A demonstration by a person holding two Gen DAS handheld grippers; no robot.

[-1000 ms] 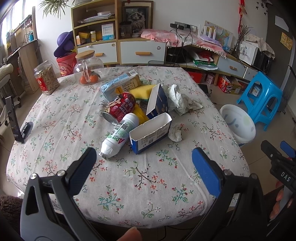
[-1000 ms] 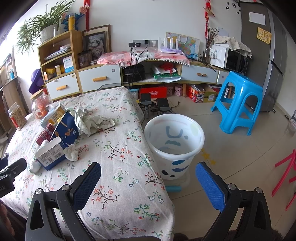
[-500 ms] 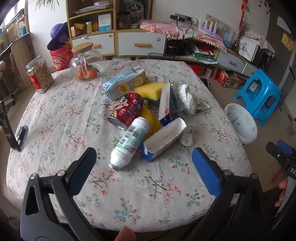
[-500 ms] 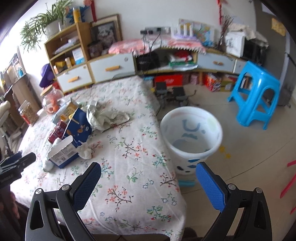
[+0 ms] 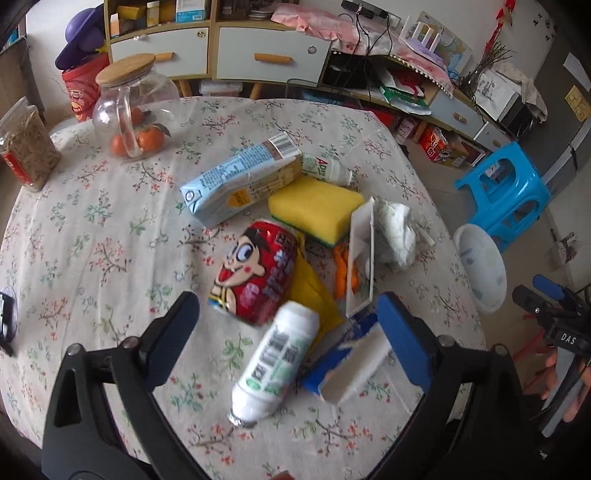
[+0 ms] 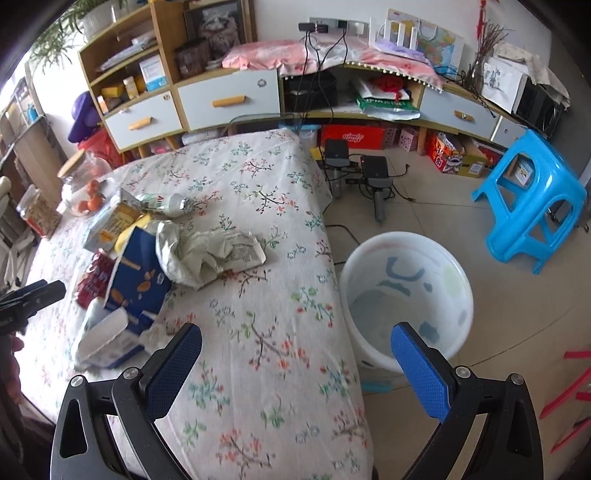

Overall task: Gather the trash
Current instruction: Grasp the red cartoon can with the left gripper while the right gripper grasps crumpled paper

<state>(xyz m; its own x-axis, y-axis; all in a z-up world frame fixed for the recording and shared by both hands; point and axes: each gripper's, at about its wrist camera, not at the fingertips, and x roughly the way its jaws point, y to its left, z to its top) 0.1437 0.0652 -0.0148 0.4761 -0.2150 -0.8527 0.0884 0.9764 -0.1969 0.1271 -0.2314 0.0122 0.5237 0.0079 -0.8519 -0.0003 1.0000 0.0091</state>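
Beige tiled floor (image 6: 517, 295); blue stool (image 6: 532, 199) at 2 o'clock; drawer cabinet (image 6: 229, 99) against white wall (image 6: 280, 14); probably daylight.

Trash pile (image 5: 295, 258) mid-table; white bin (image 6: 406, 295) on floor.

The letters "DAS" stand in white on the black right gripper (image 5: 567, 338) at the edge of the left view, and the green letters "AD" stand on the small white bottle (image 5: 327, 169) behind the yellow sponge (image 5: 316, 208); other print is too small to read.
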